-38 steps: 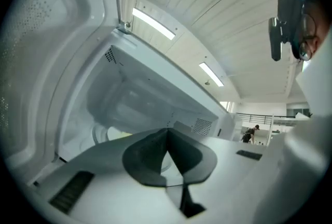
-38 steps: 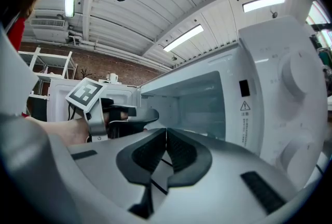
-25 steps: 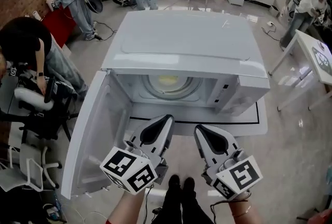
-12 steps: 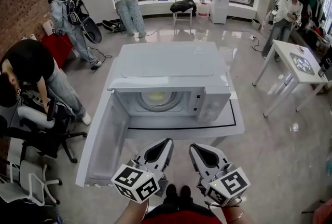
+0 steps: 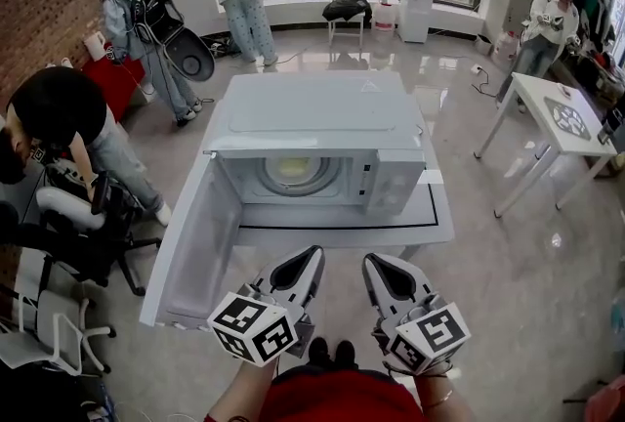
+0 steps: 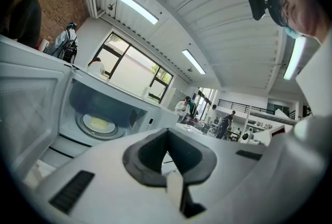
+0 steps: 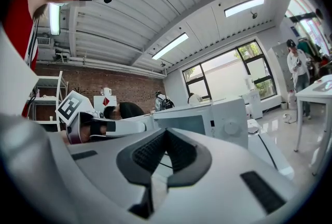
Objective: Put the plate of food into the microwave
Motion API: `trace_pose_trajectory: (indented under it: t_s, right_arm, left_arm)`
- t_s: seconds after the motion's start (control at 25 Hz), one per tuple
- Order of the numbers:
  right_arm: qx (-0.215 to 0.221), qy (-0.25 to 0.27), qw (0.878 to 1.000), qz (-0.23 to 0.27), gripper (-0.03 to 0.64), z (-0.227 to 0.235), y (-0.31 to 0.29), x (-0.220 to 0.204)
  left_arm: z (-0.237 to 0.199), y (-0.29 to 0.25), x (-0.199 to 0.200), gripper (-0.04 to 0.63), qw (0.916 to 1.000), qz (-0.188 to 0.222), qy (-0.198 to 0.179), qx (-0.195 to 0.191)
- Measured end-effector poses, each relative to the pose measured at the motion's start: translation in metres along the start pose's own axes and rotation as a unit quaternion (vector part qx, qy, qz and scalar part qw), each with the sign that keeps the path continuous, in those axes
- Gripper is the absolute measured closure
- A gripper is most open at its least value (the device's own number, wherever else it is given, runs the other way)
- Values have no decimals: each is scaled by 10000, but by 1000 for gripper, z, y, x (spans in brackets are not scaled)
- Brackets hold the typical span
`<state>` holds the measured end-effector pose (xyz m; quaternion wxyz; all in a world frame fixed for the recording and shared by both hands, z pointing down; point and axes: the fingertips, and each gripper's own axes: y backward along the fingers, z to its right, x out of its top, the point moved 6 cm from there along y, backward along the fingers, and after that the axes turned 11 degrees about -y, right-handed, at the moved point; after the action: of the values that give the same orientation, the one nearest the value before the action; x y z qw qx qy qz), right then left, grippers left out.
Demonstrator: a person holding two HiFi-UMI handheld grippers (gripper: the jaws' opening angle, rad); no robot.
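Observation:
The white microwave (image 5: 317,122) stands on a low table with its door (image 5: 190,249) swung open to the left. Inside, a plate of yellowish food (image 5: 293,172) lies on the turntable; the left gripper view shows this plate of food (image 6: 98,124) too. My left gripper (image 5: 311,258) and right gripper (image 5: 377,265) hang side by side in front of the table, well short of the cavity. Both are shut with nothing between the pads. In the right gripper view the microwave's control panel (image 7: 228,119) shows beyond my right gripper (image 7: 166,134).
The microwave's white table (image 5: 439,227) has a black line round its top. An office chair (image 5: 73,239) and a bent-over person (image 5: 54,117) are at the left. Another white table (image 5: 557,112) stands at the right. People stand by the windows.
The microwave now looks smaller and farther away than a second ago. Both grippers have drawn back from its opening and stay shut and empty.

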<state>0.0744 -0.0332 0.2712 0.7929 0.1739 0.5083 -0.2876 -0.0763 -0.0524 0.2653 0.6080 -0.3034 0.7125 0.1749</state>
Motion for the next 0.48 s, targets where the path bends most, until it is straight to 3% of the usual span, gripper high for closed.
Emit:
trace_pose_trajectory:
  t_s: [0.28, 0.48]
  right_arm:
    - [-108, 265, 9996, -29, 603, 5, 0, 1]
    - [-71, 348, 9993, -75, 603, 4, -1, 2]
  left_arm:
    - [1, -6, -5, 588, 9999, -60, 109, -14]
    - [1, -6, -5, 588, 9998, -133, -74, 84]
